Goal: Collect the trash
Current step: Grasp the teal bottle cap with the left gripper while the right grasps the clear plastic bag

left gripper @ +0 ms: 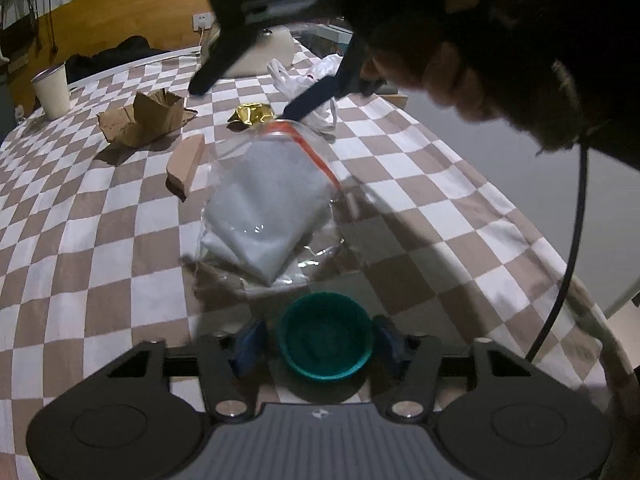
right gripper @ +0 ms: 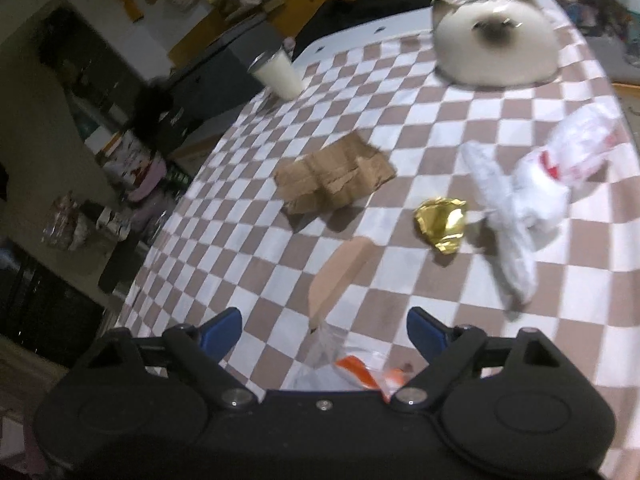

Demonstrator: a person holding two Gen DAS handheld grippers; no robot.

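Left wrist view: the left gripper [left gripper: 325, 342] has a teal cap [left gripper: 326, 338] between its narrowed jaws, probably pinched, though blur hides the contact. The right gripper [right gripper: 324, 330] hangs wide open and empty over the clear zip bag [left gripper: 268, 204], likely ready to take its red-striped top.

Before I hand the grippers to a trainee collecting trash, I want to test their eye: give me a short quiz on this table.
1. True or false: the teal lid sits between the left gripper jaws.
2. Which piece of trash lies nearest the gold foil wrapper? A. white plastic bag B. torn cardboard C. white cup
3. Fill in: the clear zip bag has a ____ seal strip.

Key: 1 true; 2 A; 3 red
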